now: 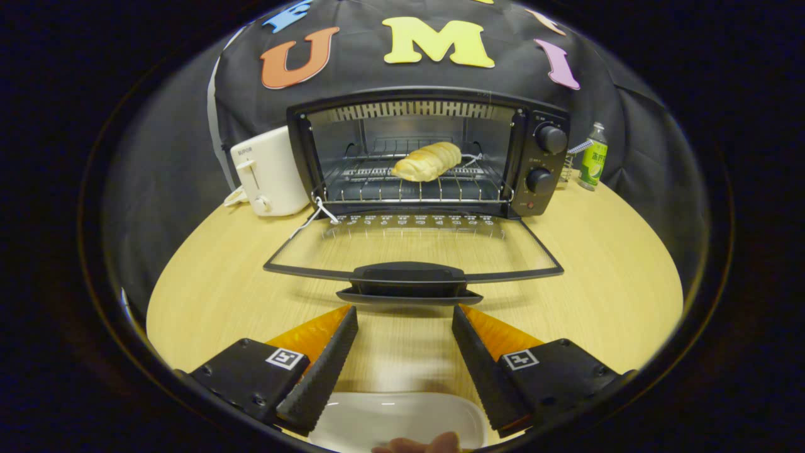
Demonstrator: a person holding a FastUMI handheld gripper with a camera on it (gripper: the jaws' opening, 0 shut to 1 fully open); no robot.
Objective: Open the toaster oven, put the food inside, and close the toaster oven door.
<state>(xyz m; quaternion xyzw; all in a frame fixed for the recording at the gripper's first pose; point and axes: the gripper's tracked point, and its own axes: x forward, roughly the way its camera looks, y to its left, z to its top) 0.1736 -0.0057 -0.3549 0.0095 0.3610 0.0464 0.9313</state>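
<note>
While the white toaster (pixel 269 171) is sitting idle on the counter (pixel 207 283) just left of the toaster oven (pixel 427 151), touching or nearly touching its side wall, the oven is standing wide open with its cavity lit. A white cord or string is trailing from the oven's lower left corner down past the door hinge; what it ties to I can't tell. The bread roll (pixel 427 161) is lying on the wire rack (pixel 412 187) inside, roughly mid-rack and angled, clear of the walls. So I'm reading open and load as done; close is the step in hand. The glass door (pixel 415 242) is lying flat toward the gripper, its handle (pixel 409 282) at the front edge just ahead of the jaws. The gripper (pixel 404 328) is hovering with jaws spread apart, gripping nothing, both tips just short of the handle and straddling its width. A white plate (pixel 402 420) is sitting on the counter below and between the jaws, bare, with a person's fingertips (pixel 418 444) showing at its near rim. Next move, as I'm judging it: get under or onto the handle and swing the door up along its hinge arc until it seats, either pinching the handle or pushing from below. Right of the oven's two knobs (pixel 551 139), a green bottle (pixel 593 157) is standing well clear of the door's path.
</note>
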